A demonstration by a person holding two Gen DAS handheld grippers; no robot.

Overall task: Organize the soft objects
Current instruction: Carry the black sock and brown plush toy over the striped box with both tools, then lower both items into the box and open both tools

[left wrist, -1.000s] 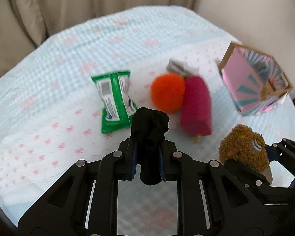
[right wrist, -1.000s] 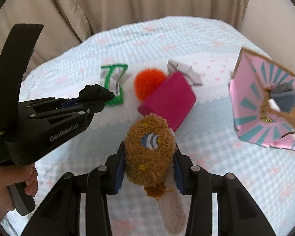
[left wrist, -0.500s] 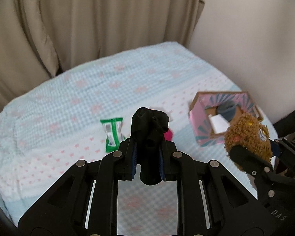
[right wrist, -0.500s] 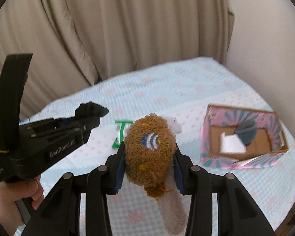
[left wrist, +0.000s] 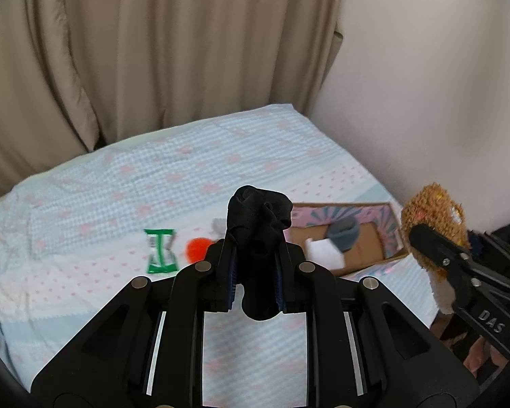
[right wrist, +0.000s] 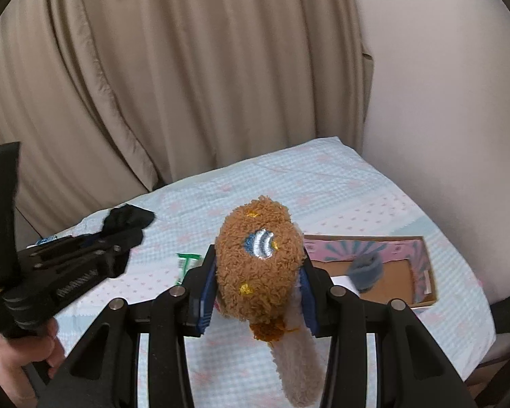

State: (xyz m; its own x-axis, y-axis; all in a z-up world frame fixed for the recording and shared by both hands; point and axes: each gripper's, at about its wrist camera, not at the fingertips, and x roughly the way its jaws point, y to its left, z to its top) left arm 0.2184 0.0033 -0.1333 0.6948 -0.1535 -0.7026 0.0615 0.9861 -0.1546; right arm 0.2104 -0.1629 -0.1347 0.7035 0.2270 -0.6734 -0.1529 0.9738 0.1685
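Left fingers (left wrist: 255, 272) clamping black sock (left wrist: 256, 224), right fingers (right wrist: 255, 292) clamping brown plush (right wrist: 258, 258), table items blurred

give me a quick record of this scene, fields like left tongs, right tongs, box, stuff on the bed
left tongs: left tongs shut on a black sock, held above the bed
right tongs: right tongs shut on a brown plush toy
box: pink patterned box open on the bedspread, with a grey rolled sock and a white item inside
on the bed: green packet, orange pompom
backdrop: beige curtain
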